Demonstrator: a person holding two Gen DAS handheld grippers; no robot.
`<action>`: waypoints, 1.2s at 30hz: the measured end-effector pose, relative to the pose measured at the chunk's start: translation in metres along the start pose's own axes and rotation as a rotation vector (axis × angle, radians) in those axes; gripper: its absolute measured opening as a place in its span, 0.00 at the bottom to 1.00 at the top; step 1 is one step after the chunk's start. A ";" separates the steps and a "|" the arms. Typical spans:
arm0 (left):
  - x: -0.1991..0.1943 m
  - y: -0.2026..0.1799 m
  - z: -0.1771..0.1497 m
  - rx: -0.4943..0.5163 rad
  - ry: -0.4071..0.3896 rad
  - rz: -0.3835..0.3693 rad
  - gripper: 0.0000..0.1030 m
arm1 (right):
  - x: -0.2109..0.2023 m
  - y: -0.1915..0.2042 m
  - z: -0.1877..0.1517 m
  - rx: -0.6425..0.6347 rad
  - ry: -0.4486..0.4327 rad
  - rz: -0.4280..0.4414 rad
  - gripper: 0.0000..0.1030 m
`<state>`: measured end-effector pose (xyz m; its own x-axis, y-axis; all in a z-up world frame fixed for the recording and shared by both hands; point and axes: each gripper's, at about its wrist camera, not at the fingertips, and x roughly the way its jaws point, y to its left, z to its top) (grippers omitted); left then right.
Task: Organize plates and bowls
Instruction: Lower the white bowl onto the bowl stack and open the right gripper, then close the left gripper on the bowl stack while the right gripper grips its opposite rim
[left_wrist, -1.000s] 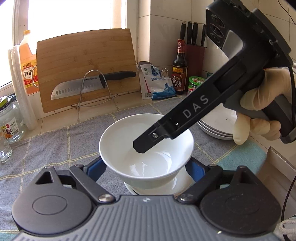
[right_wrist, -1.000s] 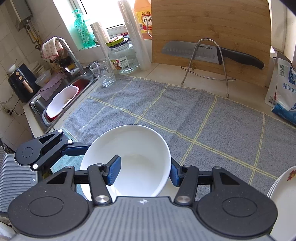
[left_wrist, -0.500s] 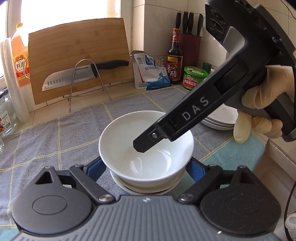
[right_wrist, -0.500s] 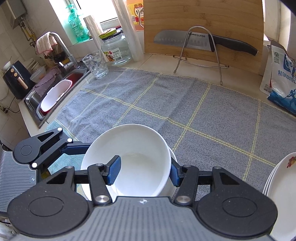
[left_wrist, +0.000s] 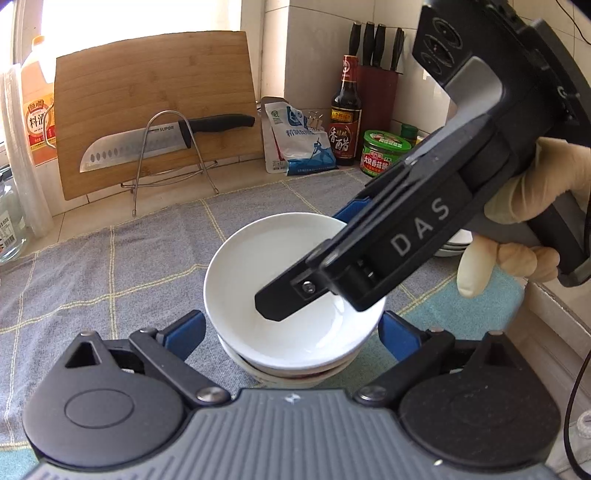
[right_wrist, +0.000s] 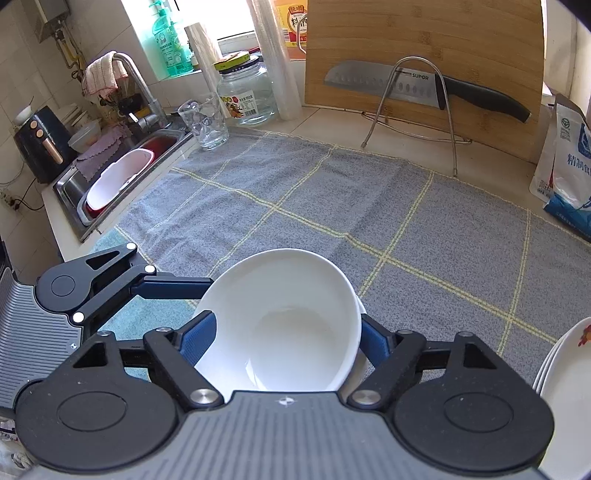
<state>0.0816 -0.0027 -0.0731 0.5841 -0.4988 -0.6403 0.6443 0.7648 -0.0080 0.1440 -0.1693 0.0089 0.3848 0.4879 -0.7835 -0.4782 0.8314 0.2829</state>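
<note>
In the left wrist view, your left gripper (left_wrist: 291, 330) has just spread wide, its pads clear of the white bowl (left_wrist: 291, 284) at lower centre, because that bowl now sits nested on the bowl beneath (left_wrist: 291, 373). In the right wrist view, your right gripper (right_wrist: 286, 338) has just been opening too, no longer pinching the rim, so the bowl rests stacked on the grey cloth (right_wrist: 332, 206) at bottom centre.

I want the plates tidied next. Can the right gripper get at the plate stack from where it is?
Probably yes. The right gripper is open around the white bowl, its jaws having just opened off the rim, and the plate stack sits close on its right with only bare cloth between.
</note>
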 end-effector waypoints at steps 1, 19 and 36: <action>-0.002 0.001 -0.001 -0.002 -0.001 -0.001 0.97 | 0.000 0.001 0.000 -0.006 0.000 -0.001 0.86; -0.022 0.014 -0.015 0.045 -0.043 0.003 0.98 | -0.040 0.005 -0.017 -0.108 -0.149 0.032 0.99; -0.004 0.024 -0.027 0.154 0.005 -0.040 0.99 | -0.043 0.000 -0.033 -0.109 -0.120 0.072 1.00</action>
<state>0.0815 0.0284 -0.0913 0.5546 -0.5254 -0.6453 0.7354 0.6724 0.0845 0.1015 -0.1987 0.0240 0.4345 0.5787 -0.6901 -0.5884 0.7625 0.2689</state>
